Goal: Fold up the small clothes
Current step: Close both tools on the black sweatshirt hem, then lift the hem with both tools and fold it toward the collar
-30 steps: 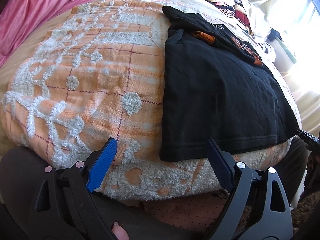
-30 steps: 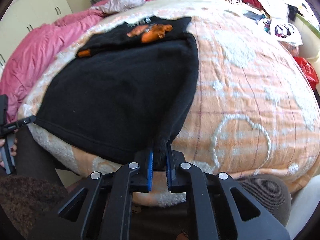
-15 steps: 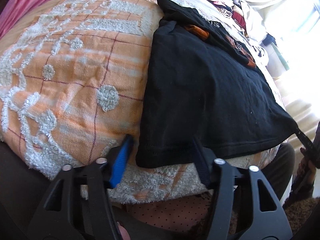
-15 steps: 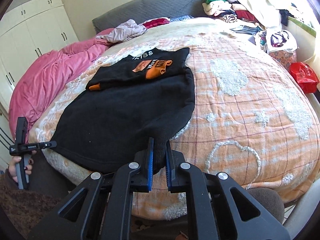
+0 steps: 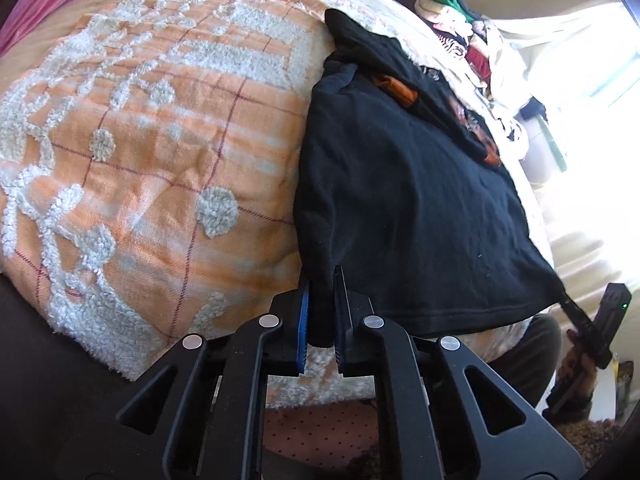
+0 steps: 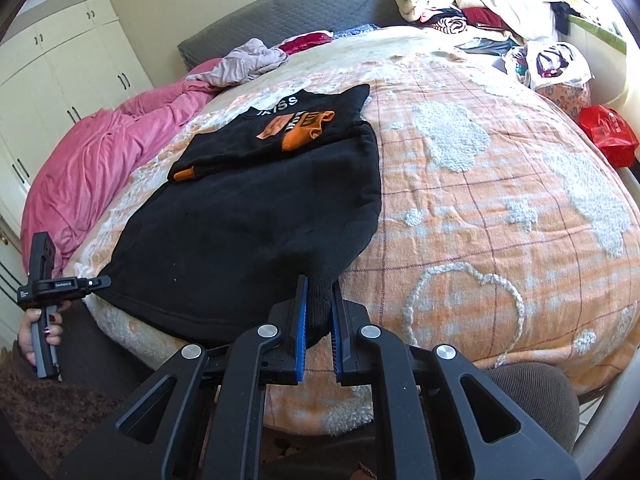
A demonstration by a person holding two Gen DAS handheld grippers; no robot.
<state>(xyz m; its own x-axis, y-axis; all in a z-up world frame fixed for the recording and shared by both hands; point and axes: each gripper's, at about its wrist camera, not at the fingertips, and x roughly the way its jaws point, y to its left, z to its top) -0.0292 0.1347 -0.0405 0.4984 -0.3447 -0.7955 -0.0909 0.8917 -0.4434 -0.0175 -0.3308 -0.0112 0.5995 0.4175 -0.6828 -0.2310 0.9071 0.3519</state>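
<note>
A black sweatshirt [image 5: 404, 200] with an orange print lies flat on the orange-and-white blanket [image 5: 160, 152], its top part folded down. My left gripper [image 5: 322, 280] is shut on the sweatshirt's near left hem corner. My right gripper [image 6: 319, 288] is shut on the near right hem corner of the sweatshirt [image 6: 248, 236]. The orange print and white lettering [image 6: 298, 130] show at its far end. The left gripper also shows in the right wrist view [image 6: 102, 281], and the right gripper in the left wrist view [image 5: 568, 304].
A pink duvet [image 6: 92, 168] lies bunched at the bed's left. Piled clothes [image 6: 460, 4] sit at the far right by the grey headboard [image 6: 280, 12]. A red bag [image 6: 608, 132] lies off the right edge. White wardrobes [image 6: 44, 72] stand on the left.
My left gripper moved in to the sweatshirt's hem corner and shut on it. My right gripper, still shut on its corner, rose and pulled back a little.
</note>
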